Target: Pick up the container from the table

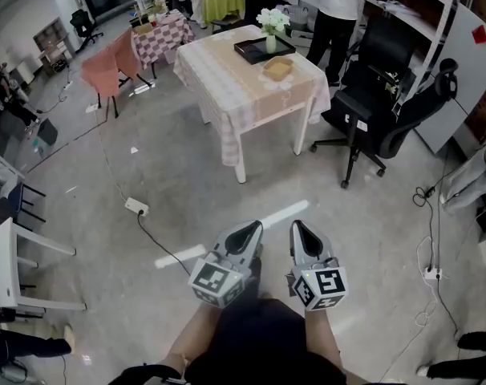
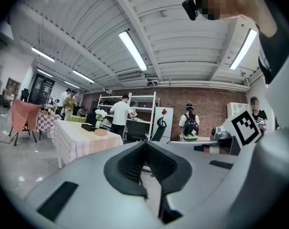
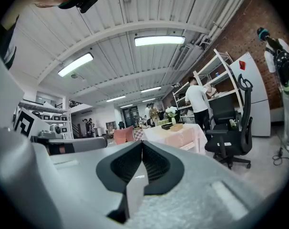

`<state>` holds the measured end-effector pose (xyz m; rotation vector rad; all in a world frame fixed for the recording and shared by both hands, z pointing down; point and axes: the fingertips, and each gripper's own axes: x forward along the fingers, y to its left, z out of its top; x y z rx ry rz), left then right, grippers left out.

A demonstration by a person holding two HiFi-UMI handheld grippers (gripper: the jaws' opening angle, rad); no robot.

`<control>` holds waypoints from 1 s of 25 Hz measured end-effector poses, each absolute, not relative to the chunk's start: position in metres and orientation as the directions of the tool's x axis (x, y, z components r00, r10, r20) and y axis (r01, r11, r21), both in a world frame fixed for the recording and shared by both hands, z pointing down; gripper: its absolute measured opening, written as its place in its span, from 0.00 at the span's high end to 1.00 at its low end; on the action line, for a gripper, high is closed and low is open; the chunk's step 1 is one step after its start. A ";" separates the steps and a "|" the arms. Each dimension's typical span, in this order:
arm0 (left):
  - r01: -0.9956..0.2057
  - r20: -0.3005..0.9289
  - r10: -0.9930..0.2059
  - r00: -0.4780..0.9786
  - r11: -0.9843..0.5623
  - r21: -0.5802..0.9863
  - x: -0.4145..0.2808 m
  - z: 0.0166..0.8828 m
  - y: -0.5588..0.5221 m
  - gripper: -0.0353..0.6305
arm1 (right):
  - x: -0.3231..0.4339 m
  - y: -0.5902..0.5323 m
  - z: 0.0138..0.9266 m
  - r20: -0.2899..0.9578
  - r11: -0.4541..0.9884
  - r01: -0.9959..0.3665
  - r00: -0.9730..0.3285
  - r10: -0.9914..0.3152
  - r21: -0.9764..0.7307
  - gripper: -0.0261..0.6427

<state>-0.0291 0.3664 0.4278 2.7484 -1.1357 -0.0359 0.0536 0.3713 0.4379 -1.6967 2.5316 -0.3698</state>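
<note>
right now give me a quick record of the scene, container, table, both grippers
container: tan, open-topped, on the table
behind it: black tray, vase of white flowers
left gripper: shut, empty, well short of the table
right gripper: shut, empty, beside the left one
beside table: black office chair
status: container not picked up yet

Left gripper (image 1: 252, 231), right gripper (image 1: 299, 231) side by side, container (image 1: 277, 68) on clothed table (image 1: 247, 103) (well ahead)
</note>
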 end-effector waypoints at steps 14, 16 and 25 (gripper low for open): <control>-0.731 0.022 -0.739 0.673 -0.660 0.175 -0.028 0.424 0.269 0.93 | 0.045 0.279 0.430 0.063 0.442 -0.875 -0.461 -0.885 -0.198 0.95; -0.721 0.006 -0.732 0.682 -0.671 0.174 -0.020 0.420 0.249 0.93 | 0.052 0.258 0.426 0.064 0.436 -0.879 -0.454 -0.888 -0.195 0.95; -0.709 -0.005 -0.721 0.693 -0.682 0.178 -0.013 0.406 0.173 0.93 | 0.055 0.180 0.412 0.063 0.440 -0.880 -0.457 -0.887 -0.181 0.95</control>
